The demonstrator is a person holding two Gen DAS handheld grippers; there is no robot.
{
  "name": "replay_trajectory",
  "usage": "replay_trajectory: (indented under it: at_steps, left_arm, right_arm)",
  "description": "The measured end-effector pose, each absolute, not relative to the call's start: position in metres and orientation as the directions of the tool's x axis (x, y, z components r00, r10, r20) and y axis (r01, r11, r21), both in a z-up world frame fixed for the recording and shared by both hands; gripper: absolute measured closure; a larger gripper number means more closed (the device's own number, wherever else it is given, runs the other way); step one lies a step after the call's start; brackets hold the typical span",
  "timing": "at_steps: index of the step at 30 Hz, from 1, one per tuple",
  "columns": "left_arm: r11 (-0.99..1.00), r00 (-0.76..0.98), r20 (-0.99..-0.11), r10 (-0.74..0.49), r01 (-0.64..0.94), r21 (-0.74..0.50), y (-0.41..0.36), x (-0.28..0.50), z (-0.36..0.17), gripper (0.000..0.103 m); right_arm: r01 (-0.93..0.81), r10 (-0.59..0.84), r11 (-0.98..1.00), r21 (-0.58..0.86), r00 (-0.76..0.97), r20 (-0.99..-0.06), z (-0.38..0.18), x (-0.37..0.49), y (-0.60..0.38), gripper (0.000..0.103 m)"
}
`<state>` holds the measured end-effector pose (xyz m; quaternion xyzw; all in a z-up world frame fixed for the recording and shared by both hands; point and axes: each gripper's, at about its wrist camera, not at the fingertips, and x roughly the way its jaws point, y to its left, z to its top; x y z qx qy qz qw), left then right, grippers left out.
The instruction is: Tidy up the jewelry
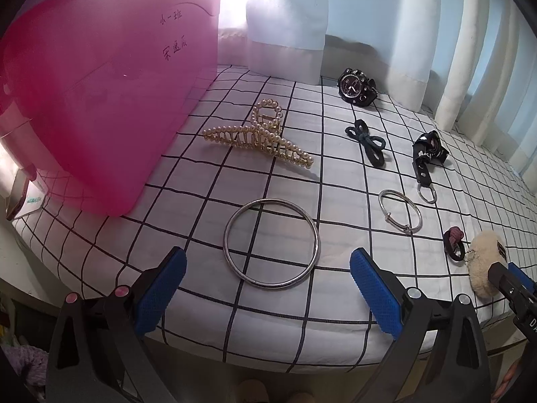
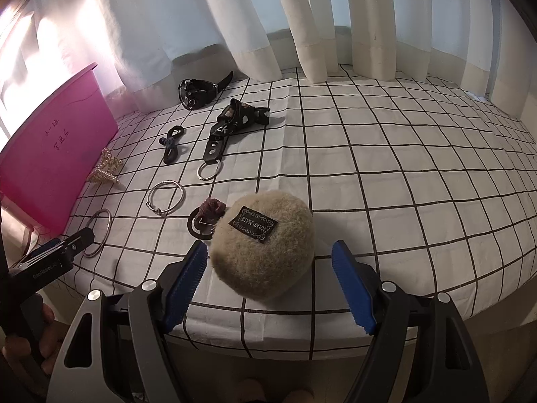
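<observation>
Several pieces lie on a checked cloth (image 1: 335, 295). A large silver bangle (image 1: 272, 243) lies just ahead of my open left gripper (image 1: 268, 262), whose blue fingers (image 1: 161, 288) stand apart from it. Farther off are a pearl hair claw (image 1: 258, 137), a black watch (image 1: 355, 85), a dark bow hair tie (image 1: 365, 144), a black strap key ring (image 1: 426, 161) and a thin silver bracelet (image 1: 399, 211). In the right wrist view a beige fluffy pompom (image 2: 263, 245) with a black label sits partly between the fingers of my open right gripper (image 2: 268, 258), untouched.
A tall pink plastic bin (image 1: 100, 100) with handwriting stands at the left on the cloth. A hair tie with a purple knot (image 2: 204, 218) lies beside the pompom. White curtains (image 2: 302, 16) hang at the back. The cloth's front edge drops off just below both grippers.
</observation>
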<state>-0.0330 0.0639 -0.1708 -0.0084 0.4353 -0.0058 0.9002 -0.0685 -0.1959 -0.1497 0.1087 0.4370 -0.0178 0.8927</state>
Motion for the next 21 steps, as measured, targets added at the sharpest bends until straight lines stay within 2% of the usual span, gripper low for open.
replay_trajectory:
  at_steps: [5,13,21]
  left_arm:
    - [0.999,0.631,-0.775,-0.032,0.007,-0.036,0.064,-0.028,-0.173,0.007]
    - [0.999,0.626,-0.779,-0.026,-0.005,-0.037,0.062,-0.02,-0.182,0.007]
    - [0.998,0.625,-0.779,-0.042,-0.005,-0.058,0.068,-0.016,-0.189,0.007]
  right_arm:
    - [0.13,0.101,0.967,0.221,0.599,-0.794,-0.16,-0.062,-0.196,0.03]
    - [0.125,0.03,0.983,0.132,0.603,-0.797,-0.163,-0.057,-0.188,0.03]
    - [0.119,0.035,0.984,0.134,0.608,-0.793,-0.165,-0.055,-0.189,0.03]
